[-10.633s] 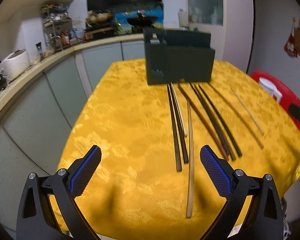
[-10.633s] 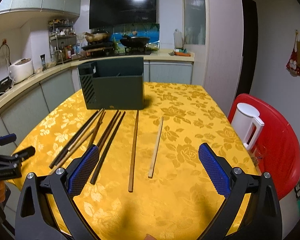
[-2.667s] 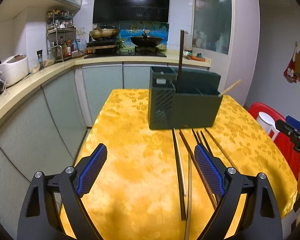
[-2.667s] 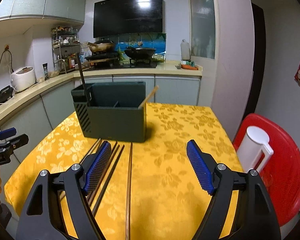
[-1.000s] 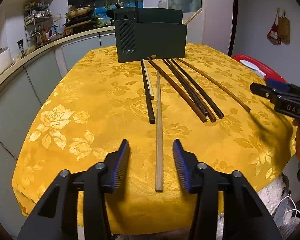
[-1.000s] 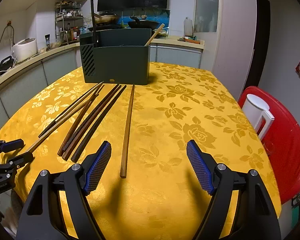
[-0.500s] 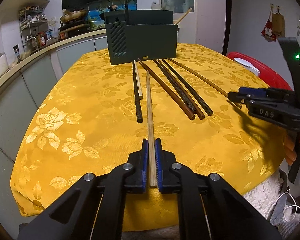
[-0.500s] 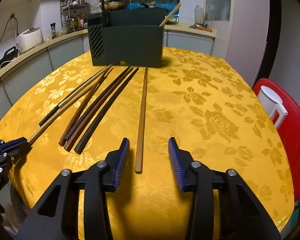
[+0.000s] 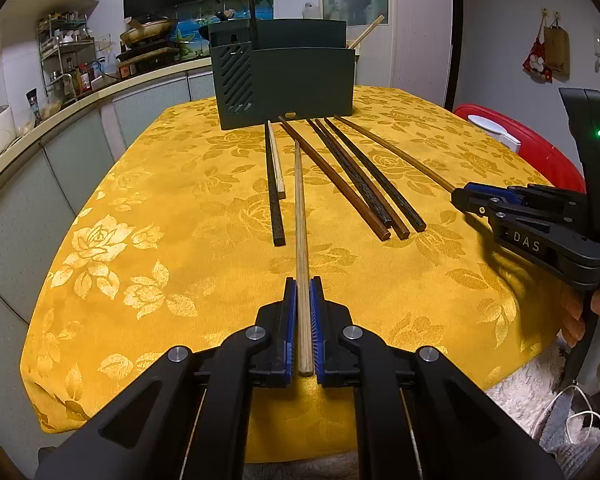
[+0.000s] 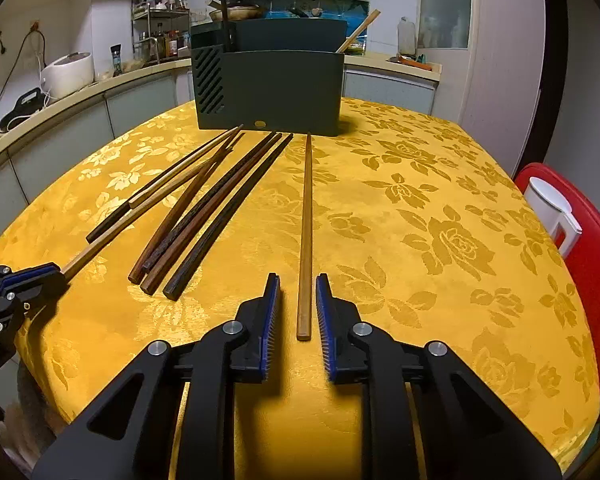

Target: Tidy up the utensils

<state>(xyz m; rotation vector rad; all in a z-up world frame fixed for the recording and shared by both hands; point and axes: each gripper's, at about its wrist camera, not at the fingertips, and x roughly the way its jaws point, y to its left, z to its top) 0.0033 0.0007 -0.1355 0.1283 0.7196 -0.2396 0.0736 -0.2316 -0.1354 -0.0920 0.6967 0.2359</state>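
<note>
The inside of the dark green holder (image 9: pixel 284 80), at the top centre of both views, is hidden by its front wall, so its compartments cannot be told; only the tops of a dark chopstick (image 9: pixel 253 8) and a pale chopstick (image 9: pixel 367 32) are seen above its rim. The lower ends of these two are concealed. The person is cut off at the frame edges: only fingers on a handle (image 9: pixel 580 312) are seen at the right edge of the left wrist view.

The left gripper (image 9: pixel 303 332) is seen clamped on the near end of a light wooden chopstick (image 9: pixel 300 216), with both blue pads pressed on it; the rest of the stick lies on the yellow cloth of the desk (image 9: pixel 160 208), pointing toward the holder. The right gripper (image 10: pixel 298 312) is narrowly apart and closing, with the near end of a brown chopstick (image 10: pixel 306 216) lying between the pads, which are not yet touching it. Five more chopsticks are left lying on the desk between these two.

A second ago both grippers were much wider apart, with the same sticks between their pads. At the first frames, the holder held no chopsticks and one more pale stick lay at the right of the row.
</note>
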